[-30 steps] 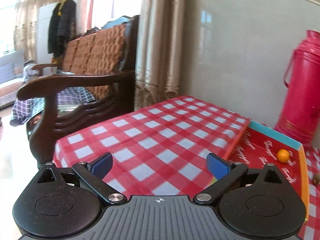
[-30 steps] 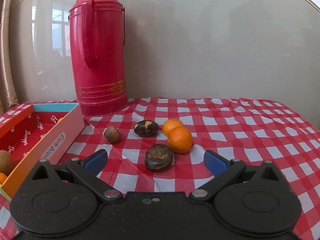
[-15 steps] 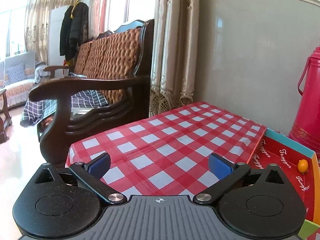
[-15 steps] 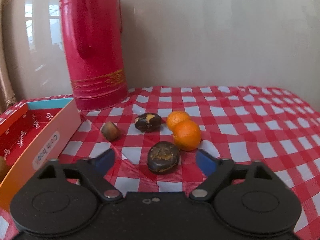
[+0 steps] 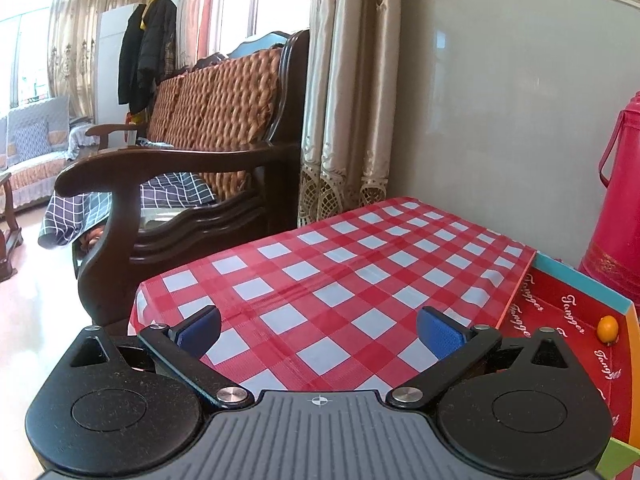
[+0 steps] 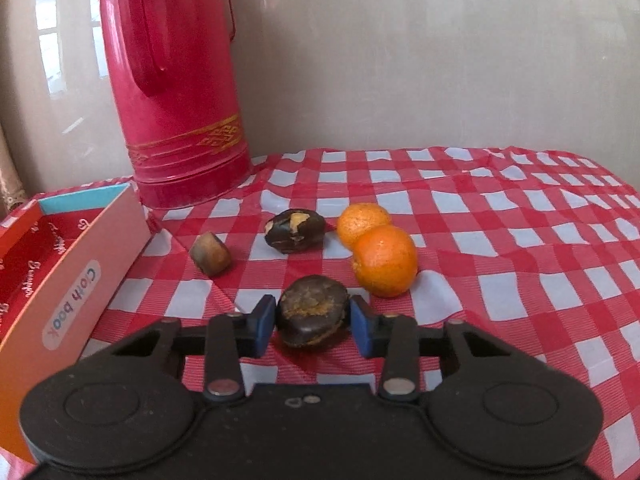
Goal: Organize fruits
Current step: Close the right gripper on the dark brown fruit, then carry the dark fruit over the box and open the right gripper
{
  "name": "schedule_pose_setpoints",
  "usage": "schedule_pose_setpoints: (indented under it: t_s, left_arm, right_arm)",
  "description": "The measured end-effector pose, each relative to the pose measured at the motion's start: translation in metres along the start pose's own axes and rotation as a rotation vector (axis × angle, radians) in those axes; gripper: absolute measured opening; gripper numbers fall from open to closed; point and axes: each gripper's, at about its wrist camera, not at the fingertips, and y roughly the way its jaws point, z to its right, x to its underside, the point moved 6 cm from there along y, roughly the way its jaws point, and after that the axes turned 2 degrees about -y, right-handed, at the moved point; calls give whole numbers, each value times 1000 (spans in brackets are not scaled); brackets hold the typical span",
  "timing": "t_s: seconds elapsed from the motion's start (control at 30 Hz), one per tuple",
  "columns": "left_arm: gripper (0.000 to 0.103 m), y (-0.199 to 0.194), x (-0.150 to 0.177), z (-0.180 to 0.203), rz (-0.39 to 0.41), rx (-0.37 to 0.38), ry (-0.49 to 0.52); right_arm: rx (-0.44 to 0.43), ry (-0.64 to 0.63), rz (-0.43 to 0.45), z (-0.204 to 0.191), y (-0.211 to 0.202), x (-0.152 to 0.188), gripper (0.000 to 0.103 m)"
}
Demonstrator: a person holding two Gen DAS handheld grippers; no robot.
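Note:
My right gripper (image 6: 313, 325) is shut on a dark brown fruit (image 6: 313, 315) that rests on the checked tablecloth. Just beyond it lie two oranges (image 6: 385, 261), another dark fruit (image 6: 295, 230) and a small brown fruit (image 6: 211, 254). The open red box (image 6: 72, 276) stands at the left; in the left wrist view the box (image 5: 568, 320) holds a small orange fruit (image 5: 607, 326). My left gripper (image 5: 318, 330) is open and empty above the tablecloth, left of the box.
A tall red thermos (image 6: 176, 92) stands against the wall behind the fruits and also shows in the left wrist view (image 5: 620, 216). A wooden sofa (image 5: 192, 168) and curtains (image 5: 348, 100) lie past the table's left edge (image 5: 140, 300).
My right gripper moved forward and down and closed its fingers on the near dark fruit. My left gripper view shifted left and up a little; it stayed open.

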Motion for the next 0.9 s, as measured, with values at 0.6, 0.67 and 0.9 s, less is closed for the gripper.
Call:
schedule_pose_setpoints:
  t_s: [0.6,0.67,0.9]
  left_arm:
    - [103,3,1,-4,-18,-18,-27]
    - [103,3,1,-6,-20,-23,-34]
    - [103,4,2,-8,-30,-30,-46]
  right_arm:
    - [-193,-87,130,-45,-42,-11,32]
    - [-248,-112,153,-57,-50,-11,32]
    - [-410,-198,188,-96,-75,-9,32]
